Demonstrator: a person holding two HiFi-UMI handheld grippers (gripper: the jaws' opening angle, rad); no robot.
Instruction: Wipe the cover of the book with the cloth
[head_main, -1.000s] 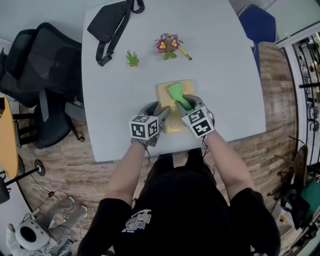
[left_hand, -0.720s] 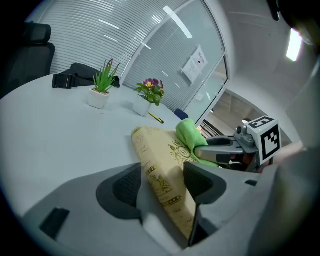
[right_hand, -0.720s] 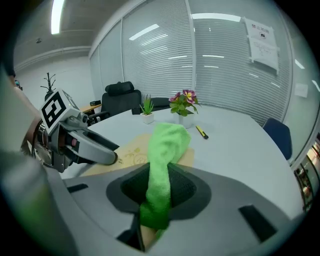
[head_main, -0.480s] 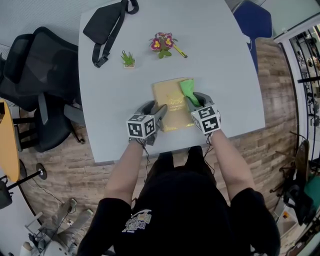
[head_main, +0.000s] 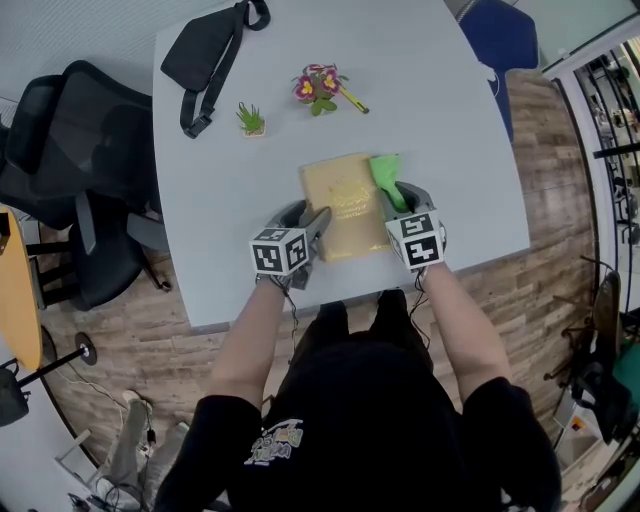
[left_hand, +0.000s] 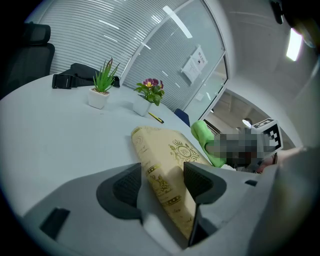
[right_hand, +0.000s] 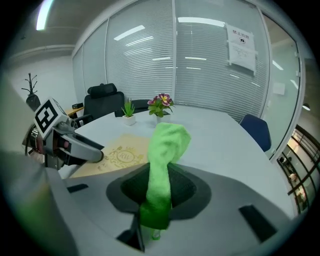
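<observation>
Two grippers sit at the near edge of the white table (head_main: 450, 120). Left gripper (head_main: 318, 222) pinches the near-left edge of the yellow book (head_main: 345, 205), which lies flat by them. Right gripper (head_main: 400, 195) clamps the green cloth (head_main: 385, 168), touching the book's far-right corner. Small plant (head_main: 250, 120), flowers (head_main: 318, 86) and black bag (head_main: 205, 55) lie far left

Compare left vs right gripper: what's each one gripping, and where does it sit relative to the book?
1. The left gripper is shut on the book; the right gripper is shut on the green cloth.
2. The left gripper sits at the book's near left corner; the right gripper sits at its right edge, with the cloth sticking out ahead of it.

Shared: both are shut on something, and both are at the book's near end.
</observation>
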